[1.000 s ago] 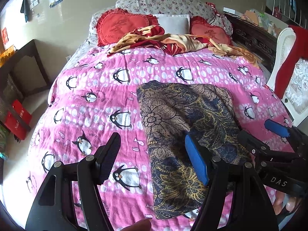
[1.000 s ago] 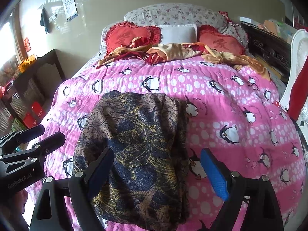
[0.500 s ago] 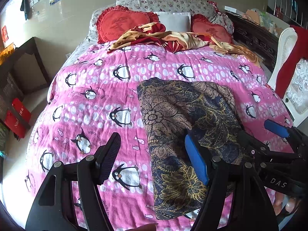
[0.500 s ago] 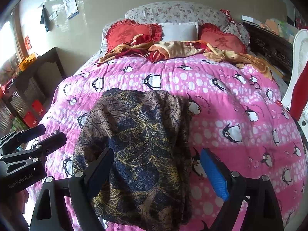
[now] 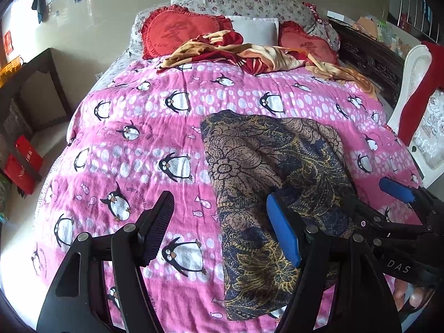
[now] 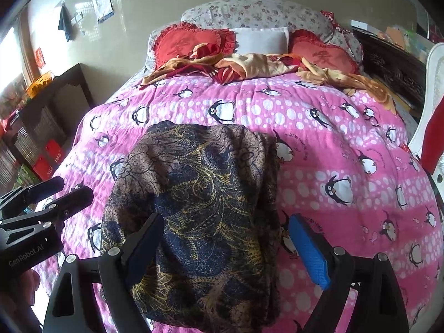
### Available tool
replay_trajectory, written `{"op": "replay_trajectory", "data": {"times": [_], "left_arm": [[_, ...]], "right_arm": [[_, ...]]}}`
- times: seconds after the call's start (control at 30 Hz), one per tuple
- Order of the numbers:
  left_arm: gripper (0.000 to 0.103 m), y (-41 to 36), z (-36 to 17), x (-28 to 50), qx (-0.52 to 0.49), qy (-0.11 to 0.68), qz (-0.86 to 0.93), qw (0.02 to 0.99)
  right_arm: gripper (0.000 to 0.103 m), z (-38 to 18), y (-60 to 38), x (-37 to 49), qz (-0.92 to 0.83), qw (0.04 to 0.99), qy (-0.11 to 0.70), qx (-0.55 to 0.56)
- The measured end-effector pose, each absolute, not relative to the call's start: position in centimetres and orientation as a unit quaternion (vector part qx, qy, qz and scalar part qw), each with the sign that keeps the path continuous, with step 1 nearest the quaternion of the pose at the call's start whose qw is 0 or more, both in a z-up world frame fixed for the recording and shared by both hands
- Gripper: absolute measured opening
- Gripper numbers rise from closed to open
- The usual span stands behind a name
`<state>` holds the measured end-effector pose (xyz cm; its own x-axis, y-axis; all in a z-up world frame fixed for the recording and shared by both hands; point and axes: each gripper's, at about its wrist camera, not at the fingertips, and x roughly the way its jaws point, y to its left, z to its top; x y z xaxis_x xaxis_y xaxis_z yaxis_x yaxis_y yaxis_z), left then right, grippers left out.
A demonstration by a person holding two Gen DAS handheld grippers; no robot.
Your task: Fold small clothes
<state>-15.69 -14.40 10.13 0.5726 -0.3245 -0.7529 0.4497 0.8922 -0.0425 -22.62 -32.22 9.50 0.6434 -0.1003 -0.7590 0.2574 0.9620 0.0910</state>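
A brown, navy and gold floral garment [image 5: 266, 177] lies folded flat on the pink penguin bedspread [image 5: 144, 144]; it also shows in the right wrist view [image 6: 199, 208]. My left gripper [image 5: 222, 230] is open and empty, hovering above the garment's left edge. My right gripper [image 6: 230, 249] is open and empty, above the garment's near right part. The right gripper shows at the right of the left wrist view [image 5: 394, 208]; the left gripper shows at the left of the right wrist view [image 6: 50, 197].
Red heart cushions [image 5: 183, 30], a white pillow [image 5: 258, 29] and a crumpled red and tan cloth [image 5: 249, 54] lie at the head of the bed. A dark shelf [image 5: 30, 83] stands left, a white chair [image 5: 416, 88] and a dark carved headboard [image 5: 369, 58] right.
Both grippers have moved slightly lower and closer over the bed; both stay open. The garment has not moved.
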Motion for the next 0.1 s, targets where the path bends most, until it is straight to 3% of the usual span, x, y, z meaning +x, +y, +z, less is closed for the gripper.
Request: {"op": "replay_trajectory", "data": {"times": [0.1], "left_arm": [[0.070, -13.98, 9.74, -14.90, 0.068, 0.412, -0.218, 0.882]], "right_arm": [[0.089, 9.11, -32.48, -22.30, -0.098, 0.899, 0.415, 0.097]]}}
